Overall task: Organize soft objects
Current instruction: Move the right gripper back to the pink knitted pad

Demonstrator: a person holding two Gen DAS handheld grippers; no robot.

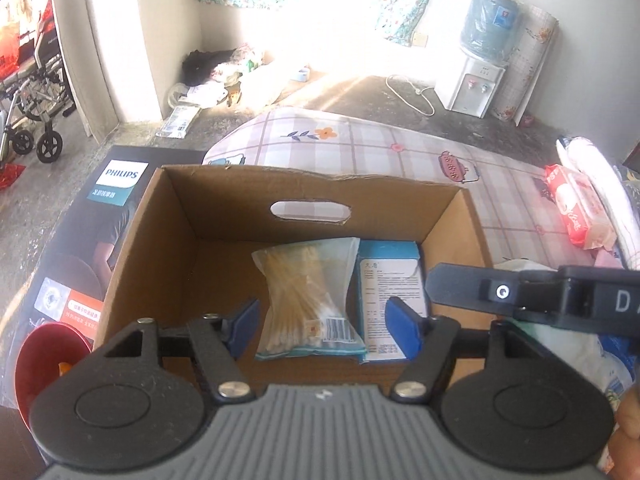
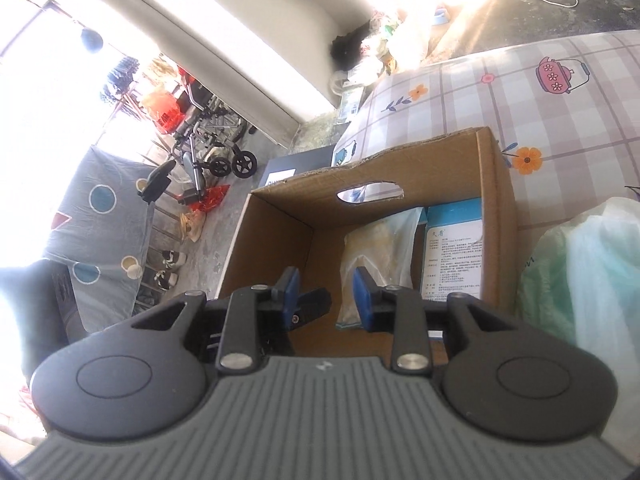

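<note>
An open cardboard box point(image 1: 160, 240) stands on the checked bed cover. Inside lie a clear bag of cotton swabs point(image 1: 306, 300) and a blue and white carton point(image 1: 390, 292). My left gripper point(image 1: 326, 330) is open and empty, hovering above the box's near edge over the swab bag. In the right wrist view the same box point(image 2: 272, 232), swab bag point(image 2: 376, 256) and carton point(image 2: 452, 252) show. My right gripper point(image 2: 326, 300) is open and empty over the box's near edge, beside the swab bag. Its arm crosses the left wrist view at right point(image 1: 520, 294).
A red pack of wipes point(image 1: 576, 208) and white soft bundles point(image 1: 600, 184) lie on the bed at right. A pale green plastic bag point(image 2: 580, 280) sits right of the box. A Philips box point(image 1: 80, 240) and red bowl point(image 1: 44, 360) are left. A water dispenser point(image 1: 476, 84) stands beyond.
</note>
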